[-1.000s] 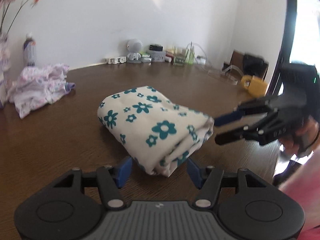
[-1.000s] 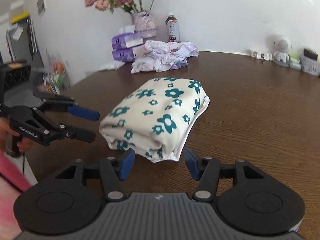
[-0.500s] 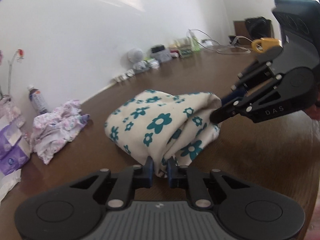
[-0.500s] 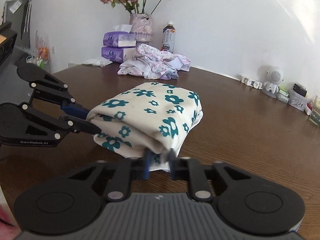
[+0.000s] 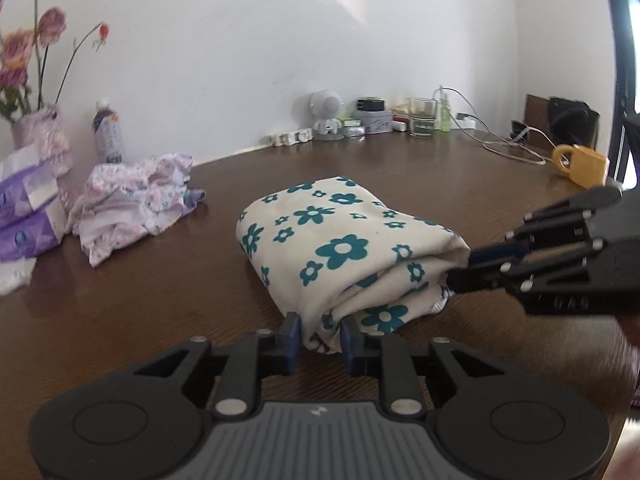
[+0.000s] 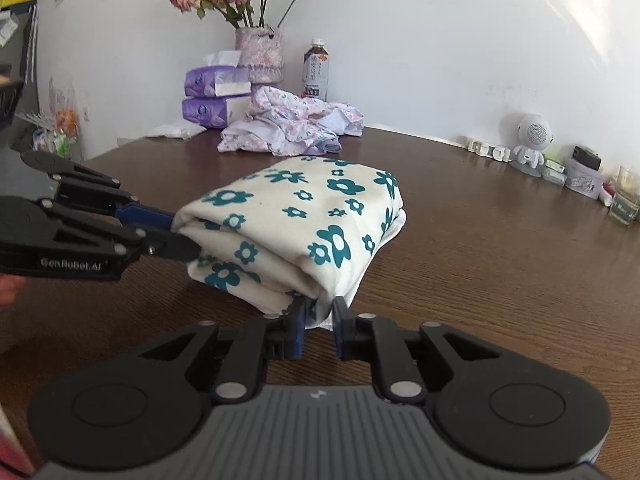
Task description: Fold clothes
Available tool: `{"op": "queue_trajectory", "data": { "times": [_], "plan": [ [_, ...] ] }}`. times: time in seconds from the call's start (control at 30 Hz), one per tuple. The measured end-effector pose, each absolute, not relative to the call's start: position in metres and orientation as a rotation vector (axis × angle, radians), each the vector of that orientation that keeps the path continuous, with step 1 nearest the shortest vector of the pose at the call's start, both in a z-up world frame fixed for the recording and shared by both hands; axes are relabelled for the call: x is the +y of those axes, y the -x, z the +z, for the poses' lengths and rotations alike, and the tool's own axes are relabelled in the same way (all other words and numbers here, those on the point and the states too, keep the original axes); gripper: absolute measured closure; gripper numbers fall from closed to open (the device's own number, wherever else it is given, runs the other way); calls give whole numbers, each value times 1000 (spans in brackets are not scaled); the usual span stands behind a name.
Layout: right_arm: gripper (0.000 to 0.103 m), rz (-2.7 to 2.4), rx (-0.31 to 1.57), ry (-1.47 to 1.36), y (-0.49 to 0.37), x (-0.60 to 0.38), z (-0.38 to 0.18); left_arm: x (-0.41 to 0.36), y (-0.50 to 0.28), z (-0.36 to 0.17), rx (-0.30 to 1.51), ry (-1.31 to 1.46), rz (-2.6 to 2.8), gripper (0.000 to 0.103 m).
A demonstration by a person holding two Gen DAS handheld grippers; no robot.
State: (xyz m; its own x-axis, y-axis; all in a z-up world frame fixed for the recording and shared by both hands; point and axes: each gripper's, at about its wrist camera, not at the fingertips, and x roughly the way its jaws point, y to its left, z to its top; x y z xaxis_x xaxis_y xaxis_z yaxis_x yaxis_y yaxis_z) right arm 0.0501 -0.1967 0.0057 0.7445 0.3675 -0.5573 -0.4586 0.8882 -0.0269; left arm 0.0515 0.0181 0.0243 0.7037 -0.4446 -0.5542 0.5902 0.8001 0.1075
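A cream garment point(image 5: 344, 240) printed with teal flowers, folded into a thick rounded bundle, lies on a brown wooden table point(image 5: 160, 288). The left gripper point(image 5: 318, 338) pinches one near corner between almost closed jaws; the right gripper point(image 6: 318, 322) pinches the other.

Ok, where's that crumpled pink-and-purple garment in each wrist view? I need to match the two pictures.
Left wrist view: the crumpled garment lies at left of centre, left of the folded floral cloth, beside the tissue packs.
Right wrist view: the garment lies upper centre, beyond the floral cloth, in front of the bottle.
Shared landmark: the white robot figurine by the wall.
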Motion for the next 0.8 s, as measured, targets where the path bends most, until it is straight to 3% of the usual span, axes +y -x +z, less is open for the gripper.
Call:
{"op": "queue_trajectory", "data": {
  "times": [0.1,0.37,0.43,0.6,0.8],
  "plan": [
    [77,464,564,161,-47,-204,11,19,-44,25,516,-375,-609,71],
    [76,475,561,204,-59,-199,9,7,-57,19,476,-559,-670,71],
    [77,463,567,192,-63,-196,7,4,-61,17,471,-572,-692,89],
    [96,424,586,127,-69,-194,2,9,-67,16,520,-396,-643,91],
    [97,375,594,35,-67,-194,-6,20,-72,14,562,-126,-550,92]
  ]
}}
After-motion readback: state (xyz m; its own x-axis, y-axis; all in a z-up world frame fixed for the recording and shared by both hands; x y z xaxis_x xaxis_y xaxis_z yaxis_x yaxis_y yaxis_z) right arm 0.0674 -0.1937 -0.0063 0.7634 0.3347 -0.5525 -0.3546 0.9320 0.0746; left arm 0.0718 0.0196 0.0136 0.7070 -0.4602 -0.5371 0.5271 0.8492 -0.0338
